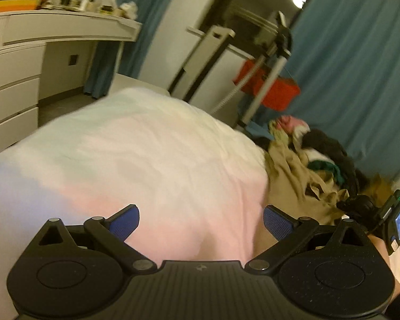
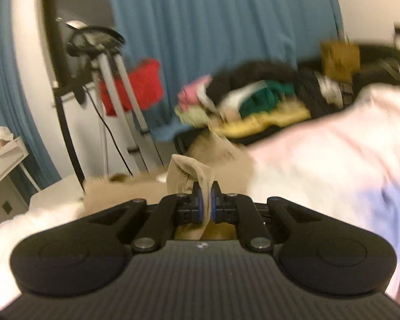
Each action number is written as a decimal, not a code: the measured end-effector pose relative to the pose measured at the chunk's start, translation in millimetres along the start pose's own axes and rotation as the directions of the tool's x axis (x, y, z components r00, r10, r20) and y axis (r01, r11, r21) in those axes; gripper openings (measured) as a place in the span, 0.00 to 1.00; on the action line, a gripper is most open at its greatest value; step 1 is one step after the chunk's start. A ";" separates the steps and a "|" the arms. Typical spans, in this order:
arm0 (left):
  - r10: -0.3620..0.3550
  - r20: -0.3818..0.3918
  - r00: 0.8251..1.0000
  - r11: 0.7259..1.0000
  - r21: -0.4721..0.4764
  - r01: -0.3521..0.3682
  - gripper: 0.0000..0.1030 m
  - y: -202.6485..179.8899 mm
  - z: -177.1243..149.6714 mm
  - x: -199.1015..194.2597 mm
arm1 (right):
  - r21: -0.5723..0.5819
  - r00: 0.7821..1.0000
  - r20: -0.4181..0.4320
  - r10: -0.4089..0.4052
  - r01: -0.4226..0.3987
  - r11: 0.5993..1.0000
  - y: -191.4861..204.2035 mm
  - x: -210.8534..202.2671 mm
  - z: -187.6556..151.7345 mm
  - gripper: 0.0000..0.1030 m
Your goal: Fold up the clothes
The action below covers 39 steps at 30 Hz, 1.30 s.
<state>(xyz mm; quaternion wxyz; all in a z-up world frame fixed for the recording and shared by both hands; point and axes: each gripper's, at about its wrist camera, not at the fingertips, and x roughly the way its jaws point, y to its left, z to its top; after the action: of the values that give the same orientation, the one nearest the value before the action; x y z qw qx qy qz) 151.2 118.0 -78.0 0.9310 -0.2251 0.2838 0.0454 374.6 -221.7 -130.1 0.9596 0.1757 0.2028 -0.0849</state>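
A tan garment [image 1: 296,184] lies crumpled at the right edge of the white bed [image 1: 146,154], beside a pile of clothes [image 1: 320,149]. My left gripper [image 1: 201,222] is open and empty, low over the bed sheet, left of the tan garment. My right gripper [image 2: 206,205] is shut on a fold of the tan garment [image 2: 189,173], which trails away toward the pile of clothes [image 2: 253,101]. The right gripper also shows at the right edge of the left wrist view [image 1: 360,205]. The right wrist view is blurred.
A white dresser [image 1: 16,80] with clutter on top stands at the left. A tripod [image 1: 264,66] and a red bag [image 1: 269,88] stand beyond the bed, in front of blue curtains [image 1: 346,66]. The tripod [image 2: 112,93] also shows in the right wrist view.
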 end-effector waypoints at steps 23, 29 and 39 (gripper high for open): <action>-0.030 -0.043 0.999 0.994 0.107 0.034 0.97 -19.2 -14.0 15.9 | -0.478 0.960 -0.199 0.198 -0.272 0.835 54.9 12.8 -3.1 0.12; -0.054 -0.015 0.998 0.984 0.169 0.056 0.97 -26.5 -15.9 14.6 | -0.264 0.981 -0.079 0.178 -0.193 0.945 28.7 27.7 20.8 0.06; -0.054 -0.035 0.998 0.972 0.228 0.061 0.97 -36.7 -21.6 28.5 | -0.121 0.995 -0.046 0.089 -0.094 0.988 3.3 34.3 21.1 0.08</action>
<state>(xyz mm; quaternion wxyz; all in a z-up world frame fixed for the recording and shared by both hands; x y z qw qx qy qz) 171.8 74.4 -95.2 0.9475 -0.1250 0.2938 -0.0177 413.9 -229.6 -125.5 0.9672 0.1270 0.2187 -0.0246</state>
